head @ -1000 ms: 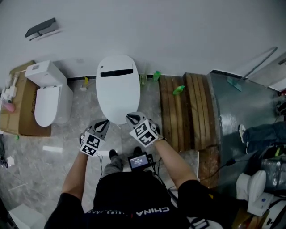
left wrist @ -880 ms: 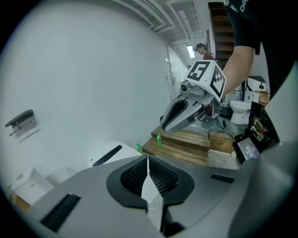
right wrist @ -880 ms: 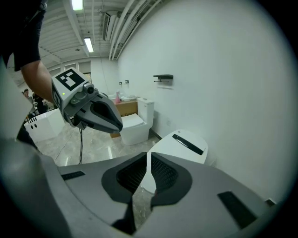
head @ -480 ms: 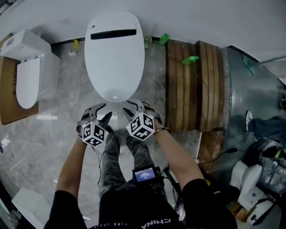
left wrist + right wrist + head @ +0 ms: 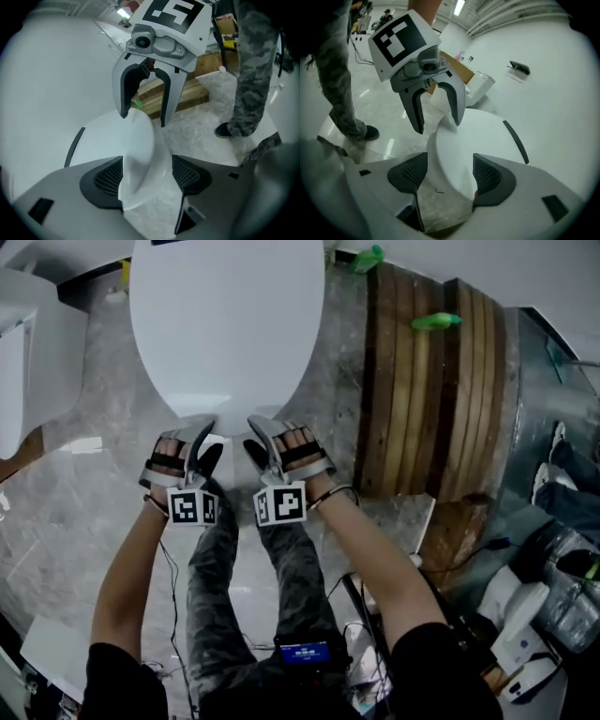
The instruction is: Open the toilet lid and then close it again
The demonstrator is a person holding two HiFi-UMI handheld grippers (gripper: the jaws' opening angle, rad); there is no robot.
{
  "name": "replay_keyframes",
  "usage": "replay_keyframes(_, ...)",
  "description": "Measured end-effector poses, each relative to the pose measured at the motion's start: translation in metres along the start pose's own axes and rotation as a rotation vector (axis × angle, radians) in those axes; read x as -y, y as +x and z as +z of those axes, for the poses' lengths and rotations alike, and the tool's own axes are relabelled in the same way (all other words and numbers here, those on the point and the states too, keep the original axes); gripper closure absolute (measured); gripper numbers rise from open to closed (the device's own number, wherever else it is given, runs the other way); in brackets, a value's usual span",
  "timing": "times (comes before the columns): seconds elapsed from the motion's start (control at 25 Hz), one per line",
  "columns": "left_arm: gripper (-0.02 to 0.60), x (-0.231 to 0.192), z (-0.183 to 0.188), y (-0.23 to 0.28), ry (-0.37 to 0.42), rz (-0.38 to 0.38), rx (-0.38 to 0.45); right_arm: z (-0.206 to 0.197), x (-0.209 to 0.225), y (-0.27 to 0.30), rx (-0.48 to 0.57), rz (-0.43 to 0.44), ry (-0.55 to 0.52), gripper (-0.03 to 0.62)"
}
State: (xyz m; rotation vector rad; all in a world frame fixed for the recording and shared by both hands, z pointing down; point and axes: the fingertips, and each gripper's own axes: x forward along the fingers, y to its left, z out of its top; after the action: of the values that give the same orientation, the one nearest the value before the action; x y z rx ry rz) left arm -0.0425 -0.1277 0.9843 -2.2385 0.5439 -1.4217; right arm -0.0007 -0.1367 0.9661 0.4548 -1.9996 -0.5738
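Note:
The white toilet, its lid [image 5: 230, 324] down flat, fills the top of the head view. My left gripper [image 5: 201, 441] and right gripper [image 5: 259, 439] sit side by side at the lid's front edge, both open, their jaws having just been opening. In the left gripper view the lid's front rim [image 5: 136, 150] lies between my left gripper's [image 5: 147, 178] pads without being pressed, and the right gripper [image 5: 143, 117] hangs opposite. In the right gripper view the lid [image 5: 478, 136] lies between my right gripper's [image 5: 450, 178] spread pads, with the left gripper [image 5: 438, 124] facing it.
A second white toilet [image 5: 28, 343] stands at the left. Stacked wooden planks [image 5: 431, 390] with green bottles [image 5: 436, 322] lie right of the toilet. The person's legs [image 5: 291, 559] stand behind the grippers on the marble floor. Cables and a small screen [image 5: 305, 651] hang at the waist.
Both grippers have dropped to the lid's front edge, rolled, and gone from shut to open. The head camera has moved closer to the toilet.

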Motion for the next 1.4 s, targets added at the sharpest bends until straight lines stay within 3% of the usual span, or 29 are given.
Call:
replay_keyframes(0.24, 0.272, 0.0, -0.006, 0.022, 0.047, 0.123, 0.024, -0.009, -0.011, 0.029, 0.016, -0.097, -0.135, 0.273)
replay_keyframes(0.4, 0.269, 0.0, -0.007, 0.023, 0.089, 0.145, 0.028, -0.006, -0.019, 0.044, 0.017, -0.122, -0.223, 0.263)
replay_keyframes(0.64, 0.256, -0.005, -0.002, 0.02, 0.076, 0.103, 0.031, -0.007, -0.009, 0.041, -0.002, -0.069, -0.136, 0.221)
replay_keyframes(0.88, 0.252, -0.019, 0.013, -0.015, 0.063, 0.101, 0.09, 0.013, 0.01, 0.011, 0.019, -0.015, -0.101, 0.21)
replay_keyframes(1.16, 0.253, -0.074, 0.05, -0.099, 0.035, 0.19, 0.188, 0.055, 0.067, -0.065, 0.082, -0.017, -0.115, 0.21)
replay_keyframes(1.4, 0.253, -0.147, 0.081, -0.154, -0.023, 0.288, 0.218, 0.099, 0.153, -0.133, 0.163, -0.067, -0.076, 0.21)
